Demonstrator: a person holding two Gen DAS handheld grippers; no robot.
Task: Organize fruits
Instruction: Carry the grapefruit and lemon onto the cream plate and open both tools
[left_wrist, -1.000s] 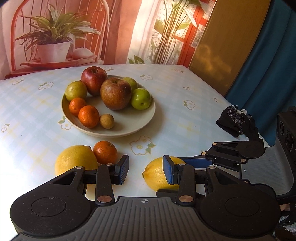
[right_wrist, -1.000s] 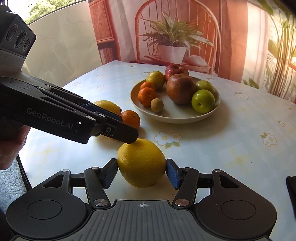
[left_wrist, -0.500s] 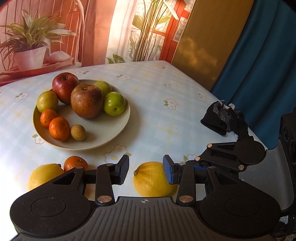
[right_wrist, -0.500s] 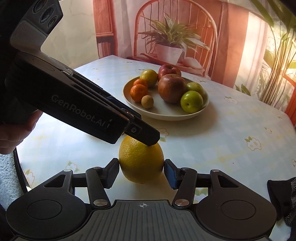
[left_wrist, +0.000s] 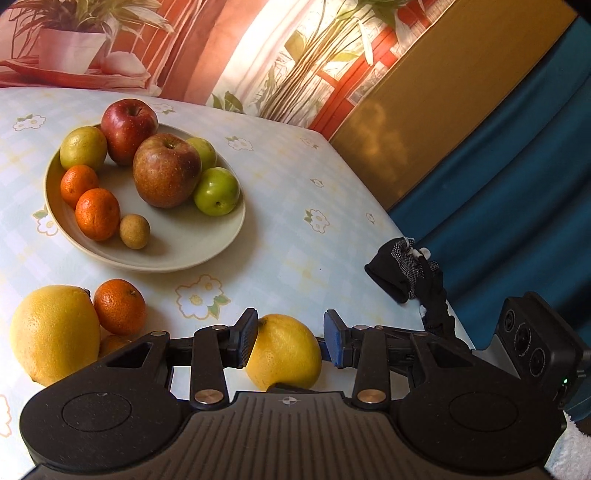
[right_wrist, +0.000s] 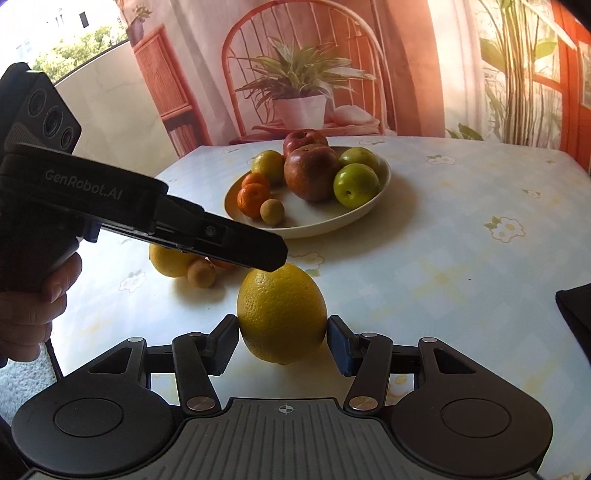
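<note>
Fingers: the right gripper (right_wrist: 282, 332) is closed on a yellow, oval, pebble-skinned lemon (right_wrist: 282, 314), with one pad pressed to each flank. The black fingers (right_wrist: 225, 343) reach about halfway along the fruit.
Left fingers: the left gripper (left_wrist: 290, 336) is held with its pads apart and nothing gripped. Its tip (right_wrist: 273, 254) is poised over the far top of the lemon.
Lemon's place: it is found at the near edge of the table, on a glossy pale flowered tablecloth (left_wrist: 295, 221).
Axis: the long axis is judged to run near to far, along the right fingers, so the short width is spanned.
Goal direction: a cream, round, shallow plate (right_wrist: 369, 218) lies farther off, well apart.
Plate load: matte apples, smooth green fruits and dimpled mandarins are crowded at its far side, and its near side is bare.
Loose fruit: a large yellow citrus (left_wrist: 53, 332) and an orange mandarin (left_wrist: 119, 312) are left to the left.
</note>
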